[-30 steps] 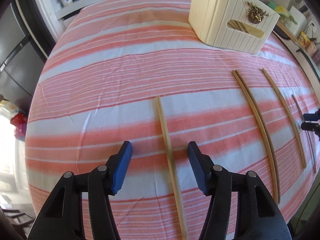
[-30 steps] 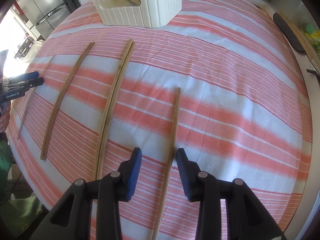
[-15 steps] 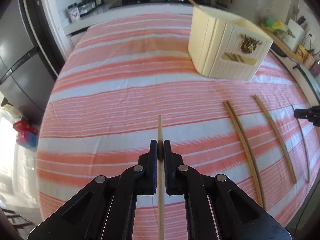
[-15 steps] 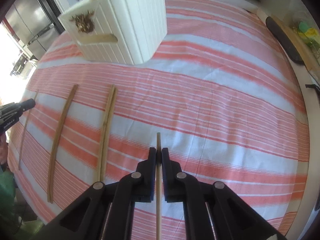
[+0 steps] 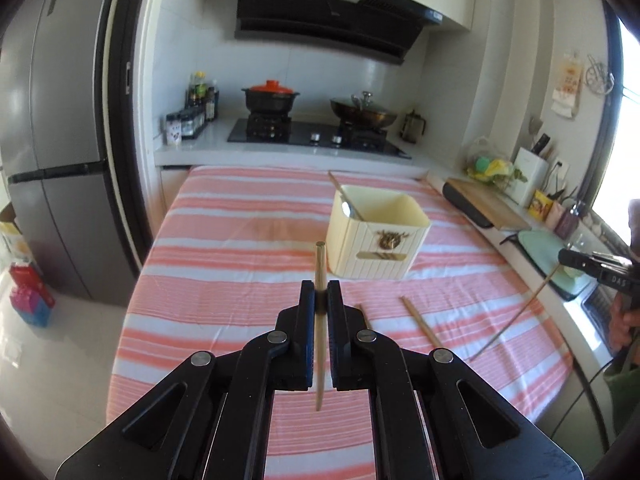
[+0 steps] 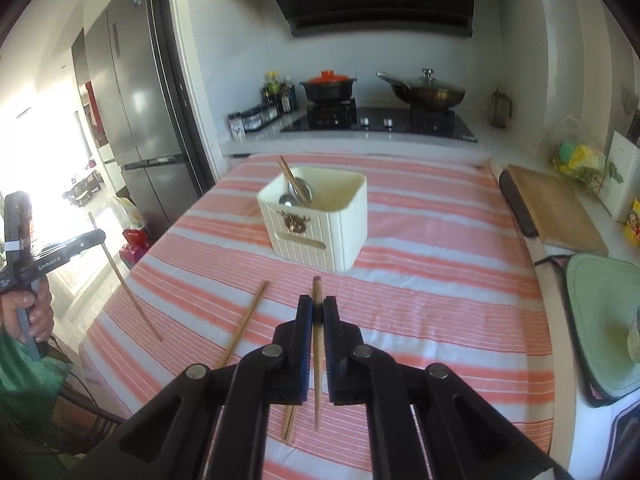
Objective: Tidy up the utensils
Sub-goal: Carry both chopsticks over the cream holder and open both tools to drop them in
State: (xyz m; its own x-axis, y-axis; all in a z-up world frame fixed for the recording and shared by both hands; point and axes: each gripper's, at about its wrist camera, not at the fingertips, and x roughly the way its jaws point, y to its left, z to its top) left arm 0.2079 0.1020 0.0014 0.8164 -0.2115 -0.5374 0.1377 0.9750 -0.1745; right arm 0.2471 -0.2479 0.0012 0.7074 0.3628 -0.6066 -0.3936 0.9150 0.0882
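Left wrist view: you've lifted one chopstick [image 5: 319, 280] in each clamped gripper [image 5: 320, 300], leaving two chopsticks [image 5: 420, 322] on the counter [image 5: 224, 280].

Daylight floods in from the window [image 5: 628, 128] and washes out that edge. The fisheye bends the fridge [image 5: 52, 128]; corners go black.

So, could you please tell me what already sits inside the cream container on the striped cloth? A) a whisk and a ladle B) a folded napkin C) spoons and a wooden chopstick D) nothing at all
C: in the right wrist view the cream container holds metal spoons with a wooden chopstick leaning out over its rim.
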